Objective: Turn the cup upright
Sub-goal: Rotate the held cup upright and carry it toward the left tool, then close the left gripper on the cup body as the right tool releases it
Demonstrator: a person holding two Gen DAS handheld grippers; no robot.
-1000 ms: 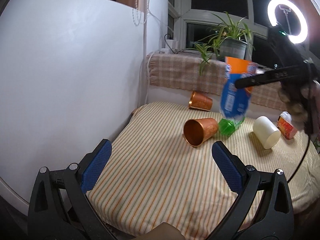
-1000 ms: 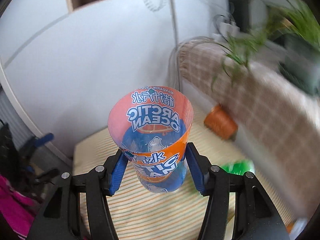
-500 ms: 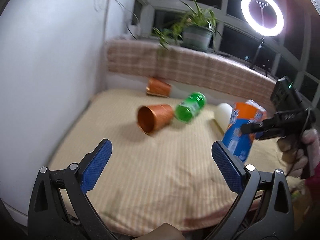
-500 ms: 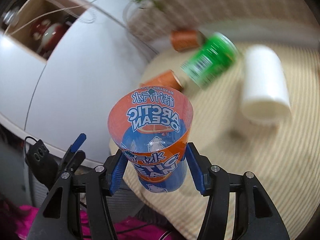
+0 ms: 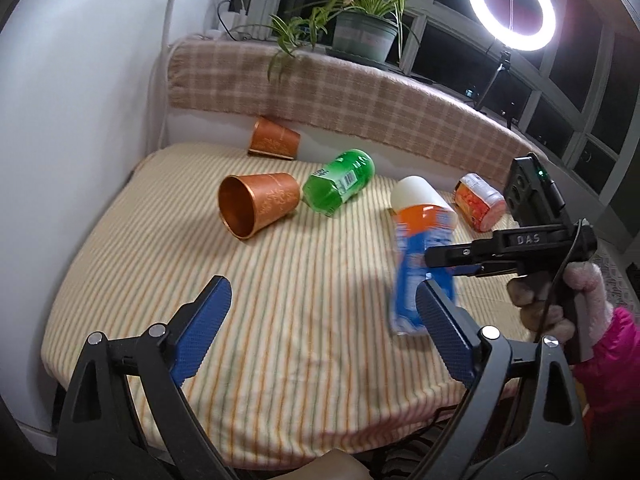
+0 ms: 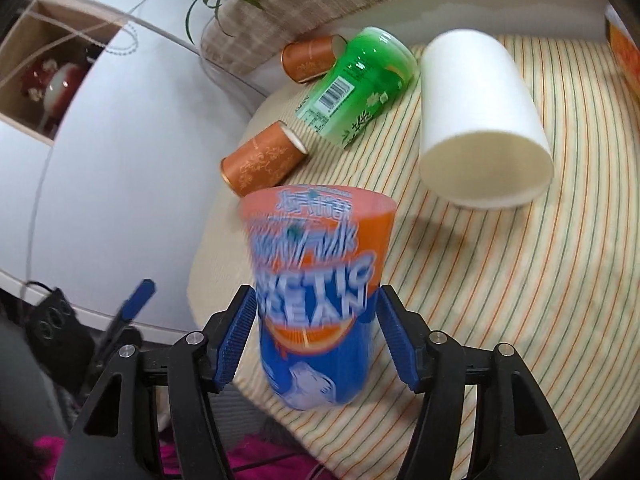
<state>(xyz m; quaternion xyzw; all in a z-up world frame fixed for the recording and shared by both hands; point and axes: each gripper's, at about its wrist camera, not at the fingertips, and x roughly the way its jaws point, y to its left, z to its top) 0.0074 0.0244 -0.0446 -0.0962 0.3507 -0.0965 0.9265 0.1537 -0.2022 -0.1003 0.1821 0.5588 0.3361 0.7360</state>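
Orange-and-blue cup [image 6: 316, 300], motion-blurred, apparently upright between the right hand-held gripper [image 6: 316, 340] pads; left hand-held gripper [image 5: 320, 320] gapes empty.

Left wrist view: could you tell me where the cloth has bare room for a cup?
Bare: the near cloth between the left gripper and the copper cup. Crowded: the far edge, with green cup, white cup, jar.

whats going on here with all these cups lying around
A person holds a gripper in each hand. The right gripper brackets a blurred orange and blue Arctic Ocean cup, wide mouth up, over the striped cloth. The left gripper hangs open and empty. Two copper cups, a green cup and a white cup lie tipped over.
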